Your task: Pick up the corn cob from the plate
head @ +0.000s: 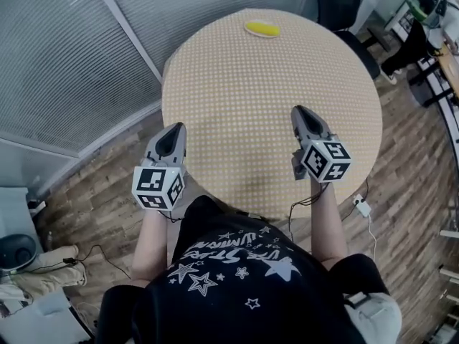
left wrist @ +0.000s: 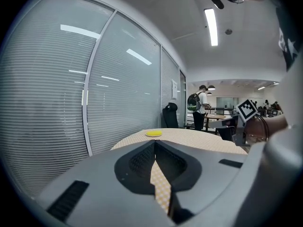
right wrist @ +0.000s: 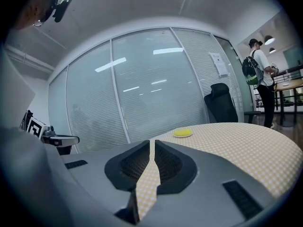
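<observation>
The left claw (head: pixel 176 127) and the right claw (head: pixel 298 110) are held at the near edge of the round bench covered in tan checked cloth (head: pixel 237 106), left and right of the person's body, both aimed at its far side. This posture suits an approach not yet begun. Each gripper view shows its claw pressed together at the tips with nothing between the jaws, only checked cloth visible through the slit lower down. The task's thing lies well apart from both claws: a small flat yellow oval object (head: pixel 262 29) at the far edge of the bench, slightly right of centre (nearer the right claw's line, so that claw is judged the likelier one to reach). The next move calls for spreading a claw before arrival. From every view the yellow object is too small to separate cob from plate; whether a plate is present cannot be told. The slatted glass partition (head: pixel 64 63) bounds the left side, and a black office chair (right wrist: pixel 220 103) stands beyond the far edge.
</observation>
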### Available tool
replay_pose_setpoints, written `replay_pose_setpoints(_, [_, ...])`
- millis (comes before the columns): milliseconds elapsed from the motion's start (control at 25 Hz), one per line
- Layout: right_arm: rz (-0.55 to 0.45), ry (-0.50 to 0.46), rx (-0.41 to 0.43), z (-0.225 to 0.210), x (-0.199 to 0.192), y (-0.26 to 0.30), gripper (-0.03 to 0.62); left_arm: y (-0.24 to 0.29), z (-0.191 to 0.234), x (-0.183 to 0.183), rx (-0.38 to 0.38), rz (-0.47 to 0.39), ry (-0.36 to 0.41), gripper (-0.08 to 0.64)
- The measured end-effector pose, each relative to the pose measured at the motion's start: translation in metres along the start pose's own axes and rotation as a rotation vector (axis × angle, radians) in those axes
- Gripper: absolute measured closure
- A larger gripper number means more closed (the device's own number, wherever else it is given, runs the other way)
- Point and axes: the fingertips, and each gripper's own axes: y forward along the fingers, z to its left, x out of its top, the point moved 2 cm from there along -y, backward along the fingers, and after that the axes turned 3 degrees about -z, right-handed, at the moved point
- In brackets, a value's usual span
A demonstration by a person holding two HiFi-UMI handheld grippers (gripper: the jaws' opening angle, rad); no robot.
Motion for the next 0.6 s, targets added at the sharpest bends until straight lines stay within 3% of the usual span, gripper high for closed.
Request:
replay_pose_setpoints(440, [0.044, -0.013, -0.105, -0.022, 0.002, 0.084, 0.546, 0.119, 0.063, 0.006, -0.134, 0.028, -0.001, 0.554])
replay_pose_setpoints(600, [0.085, -0.053, -0.097, -0.033, 0.012, 0.137, 0.546, 0.174, 0.088, 0.008, -0.189, 0.045, 0.005, 0.554])
